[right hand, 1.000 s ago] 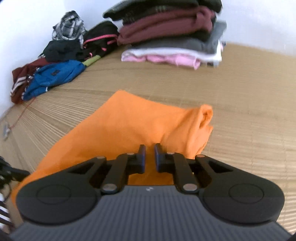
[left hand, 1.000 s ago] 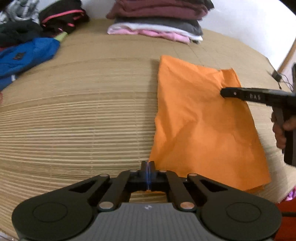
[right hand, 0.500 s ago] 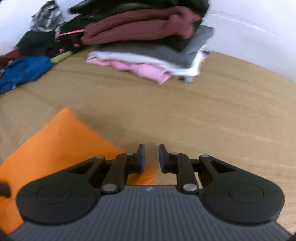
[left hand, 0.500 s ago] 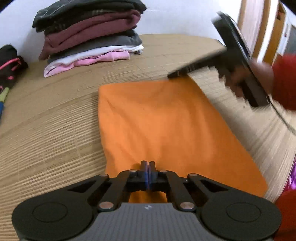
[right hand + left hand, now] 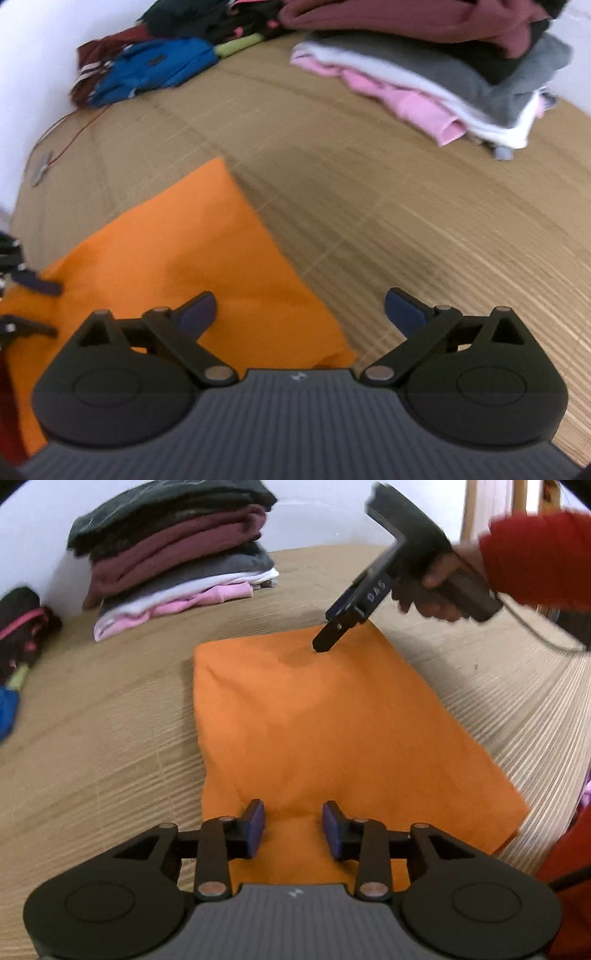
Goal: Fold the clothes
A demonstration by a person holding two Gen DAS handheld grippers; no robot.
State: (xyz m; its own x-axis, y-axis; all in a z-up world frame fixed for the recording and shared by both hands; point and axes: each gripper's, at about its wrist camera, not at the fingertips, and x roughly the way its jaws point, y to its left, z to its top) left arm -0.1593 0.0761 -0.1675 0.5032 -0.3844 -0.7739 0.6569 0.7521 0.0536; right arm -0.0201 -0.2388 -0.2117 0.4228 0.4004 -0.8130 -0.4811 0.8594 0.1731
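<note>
An orange cloth (image 5: 314, 720) lies folded in a flat rectangle on the woven mat (image 5: 92, 738). My left gripper (image 5: 293, 829) hovers over the cloth's near edge. Its jaws are opening, and the fabric lies beneath them with no pad pressing on it. My right gripper (image 5: 321, 644), held by a hand in a red sleeve (image 5: 535, 554), points down at the cloth's far edge. In the right wrist view that gripper (image 5: 301, 314) is opening wide above the orange cloth (image 5: 177, 266) and its corner, with nothing between its fingers. The left gripper's fingertips (image 5: 37, 286) show at the left edge.
A tall stack of folded clothes (image 5: 177, 554) (image 5: 461, 74) stands at the back of the mat. A loose pile of unfolded garments (image 5: 147, 70) (image 5: 22, 627), blue, black and dark red, lies by the wall. A thin cable (image 5: 62, 129) trails beside it.
Both grippers were shut on the orange cloth and have since opened and let it go. The cloth now lies flat. The right gripper has swung across to the far edge.
</note>
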